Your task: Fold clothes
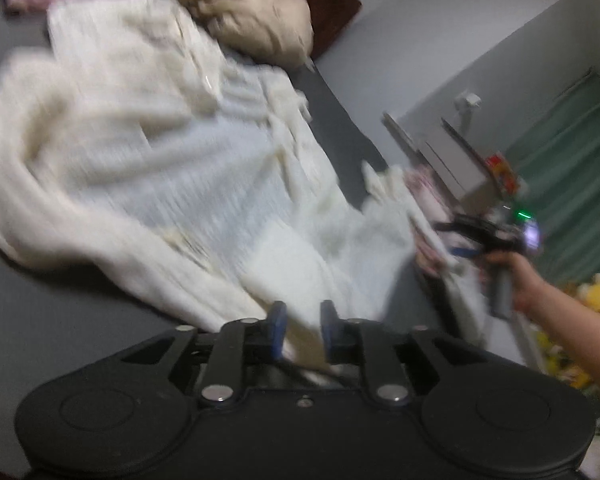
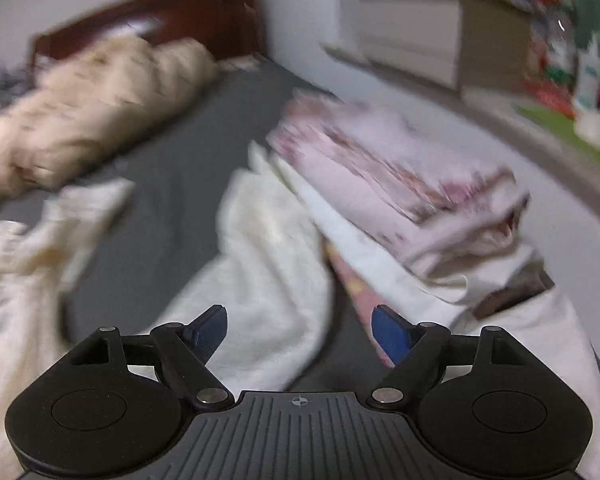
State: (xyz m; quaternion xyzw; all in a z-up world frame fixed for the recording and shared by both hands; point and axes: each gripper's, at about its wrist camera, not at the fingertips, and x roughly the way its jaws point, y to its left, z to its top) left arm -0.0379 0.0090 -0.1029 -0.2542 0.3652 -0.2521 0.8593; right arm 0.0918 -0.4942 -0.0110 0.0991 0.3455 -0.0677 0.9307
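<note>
**A soft white top, half lifted off the bed**

Closest to the left camera is the left gripper (image 1: 303, 320). Its two blue fingers stand a little apart, with a fold of the white top (image 1: 160, 152) between them. The picture is blurry, so I cannot tell if the fingers press on the cloth or just sit beside it.

The white top lies spread out on the gray bed (image 1: 32, 320), and its low edge runs right up to the left gripper. Past the top, near the head of the bed, sits a tan blanket (image 1: 256, 16). To the right of the top, a hand holds the right gripper (image 1: 466, 250) beside the bed's edge.

The top looks fuzzy, floppy and light. It will sag and bunch up when it is picked up. I think a good place to grab it is at an edge or a corner, with one gripper on each side, so it hangs flat.

The right camera shows other things. The right gripper's fingers are wide apart with nothing in them. A loose part of the white top lies on the bed just under them. To the right of that part sits a pile of folded pink clothes (image 2: 396, 176), which the left camera hardly shows. The left camera is the only one that shows the whole top.
</note>
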